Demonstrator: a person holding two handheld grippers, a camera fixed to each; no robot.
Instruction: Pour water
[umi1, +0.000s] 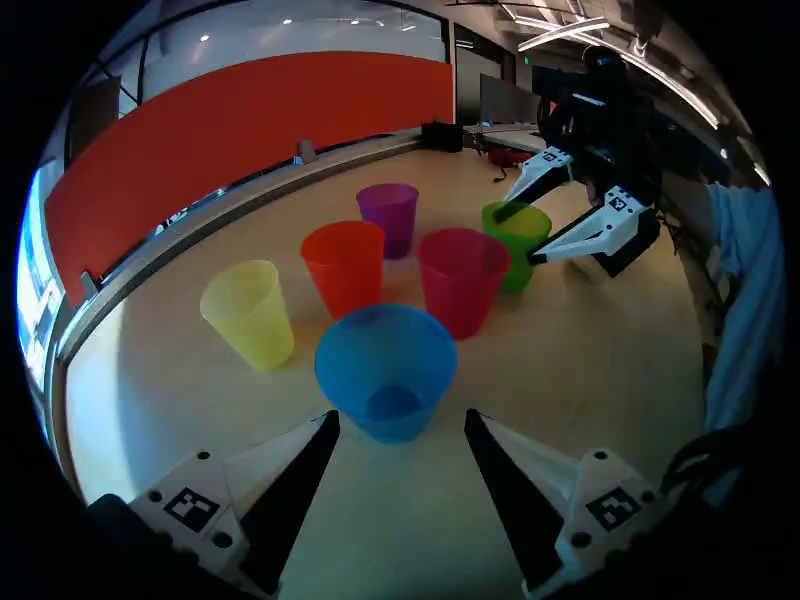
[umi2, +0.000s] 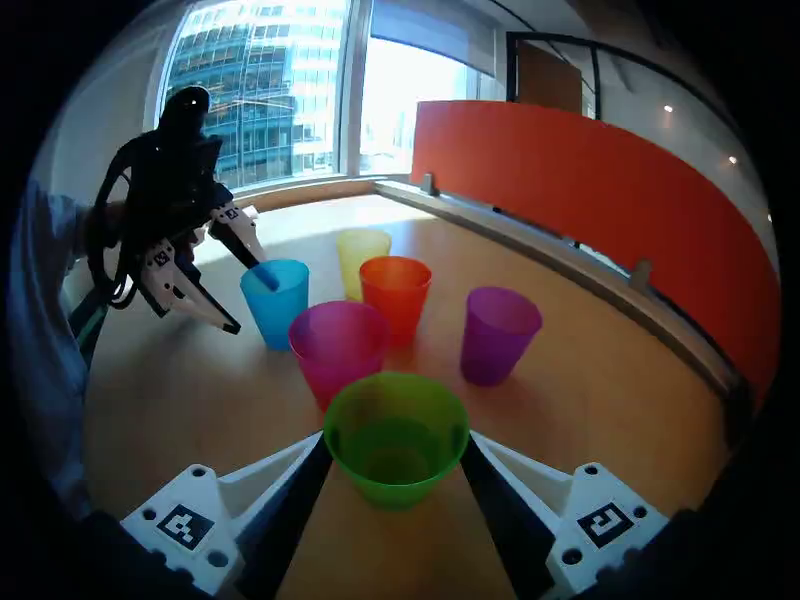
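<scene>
Holding the left tongs (umi1: 401, 413) wide apart around the blue cup (umi1: 385, 370), beside the pink cup (umi1: 462, 280), ready to grab and pour. Hugging the green cup (umi2: 395, 470), also beside the pink cup, with the right tongs (umi2: 396, 437); hard to tell if squeezing.

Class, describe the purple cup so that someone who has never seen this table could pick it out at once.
Find the pale wooden table beside the long orange wall panel; six plastic cups stand clustered on it. The purple cup stands at the cluster's edge, next to the orange cup, and is the only purple one.
</scene>
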